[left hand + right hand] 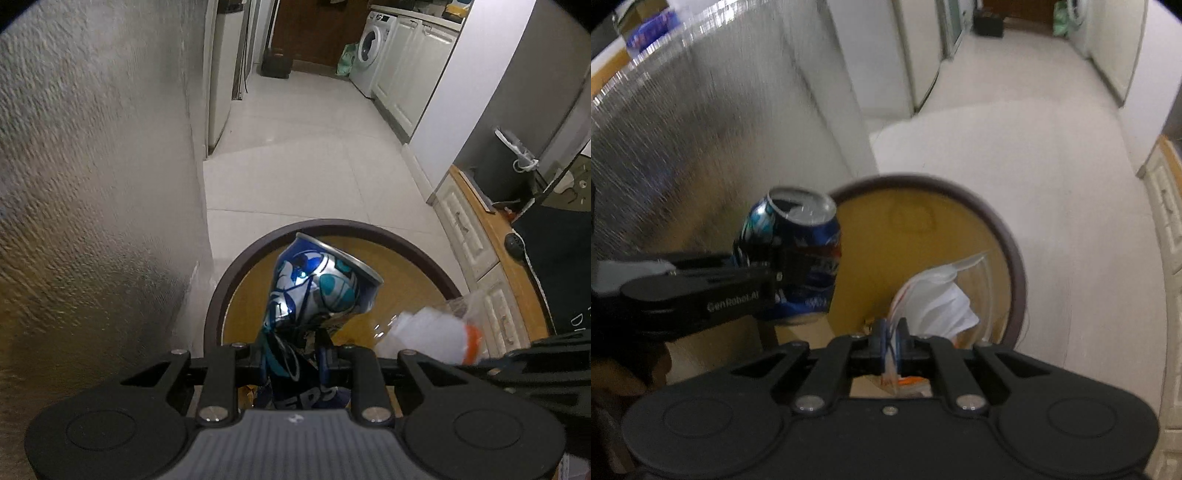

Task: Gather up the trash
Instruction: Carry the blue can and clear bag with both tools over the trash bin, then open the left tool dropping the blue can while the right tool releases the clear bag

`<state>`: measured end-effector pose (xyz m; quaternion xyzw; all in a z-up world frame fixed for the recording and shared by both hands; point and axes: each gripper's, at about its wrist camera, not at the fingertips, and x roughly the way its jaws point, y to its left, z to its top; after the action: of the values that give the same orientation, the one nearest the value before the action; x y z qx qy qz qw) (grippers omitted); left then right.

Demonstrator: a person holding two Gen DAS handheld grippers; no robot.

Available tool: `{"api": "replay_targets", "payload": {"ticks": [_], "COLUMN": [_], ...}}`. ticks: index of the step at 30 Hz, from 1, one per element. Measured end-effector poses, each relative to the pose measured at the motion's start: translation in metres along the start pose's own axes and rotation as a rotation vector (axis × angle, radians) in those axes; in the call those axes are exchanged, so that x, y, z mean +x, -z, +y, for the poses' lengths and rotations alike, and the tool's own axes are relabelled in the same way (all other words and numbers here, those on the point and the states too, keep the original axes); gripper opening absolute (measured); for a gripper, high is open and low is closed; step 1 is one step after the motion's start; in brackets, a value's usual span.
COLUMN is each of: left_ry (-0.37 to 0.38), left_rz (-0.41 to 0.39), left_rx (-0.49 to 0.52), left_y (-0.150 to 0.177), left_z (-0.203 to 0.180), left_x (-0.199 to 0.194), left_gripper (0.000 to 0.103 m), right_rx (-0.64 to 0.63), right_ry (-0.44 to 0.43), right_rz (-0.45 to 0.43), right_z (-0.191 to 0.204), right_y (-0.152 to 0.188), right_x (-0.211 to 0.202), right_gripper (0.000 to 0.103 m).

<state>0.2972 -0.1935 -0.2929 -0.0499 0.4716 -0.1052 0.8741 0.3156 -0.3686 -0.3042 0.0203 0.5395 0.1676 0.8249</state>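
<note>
Left claw (pixel 295 354) grips crushed can (pixel 317 284); right claw (pixel 892 349) pinches, seemingly, plastic wrapper (pixel 934 299) above bin (pixel 1012 251).

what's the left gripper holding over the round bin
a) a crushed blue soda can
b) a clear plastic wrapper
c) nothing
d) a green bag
a: the left gripper is shut on the crushed blue soda can above the round bin, while the right gripper pinches the clear plastic wrapper.
</note>
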Motion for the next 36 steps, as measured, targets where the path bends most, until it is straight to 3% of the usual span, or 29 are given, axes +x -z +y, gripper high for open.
{"api": "replay_targets", "payload": {"ticks": [4,9,17,26,31,36], "left_ry": [0.003,0.003,0.017,-0.013,-0.034,-0.052], "left_rz": [0.005,0.015,0.053,0.163,0.159,0.153], "left_rx": [0.011,0.008,0.011,0.006,0.027,0.049], "left_y": [0.002,0.002,0.003,0.003,0.000,-0.002], "left_z": [0.001,0.003,-0.001,-0.004,-0.008,-0.012], "left_x": [0.008,0.016,0.027,0.034,0.026,0.018], "left_gripper": [0.025,0.025,0.025,0.027,0.047,0.056], "right_rx": [-0.034,-0.058,-0.063,-0.009,-0.001,0.014], "right_ry": [-0.007,0.022,0.056,0.058,0.054,0.050], "right_rz": [0.084,0.102,0.079,0.041,0.030,0.016], "right_z": [0.003,0.008,0.004,-0.003,-0.007,-0.009], "right_y": [-0.004,-0.007,-0.011,-0.015,-0.009,-0.003], "right_x": [0.027,0.036,0.021,0.007,-0.002,-0.010], "right_gripper": [0.008,0.036,0.039,0.054,0.057,0.057]}}
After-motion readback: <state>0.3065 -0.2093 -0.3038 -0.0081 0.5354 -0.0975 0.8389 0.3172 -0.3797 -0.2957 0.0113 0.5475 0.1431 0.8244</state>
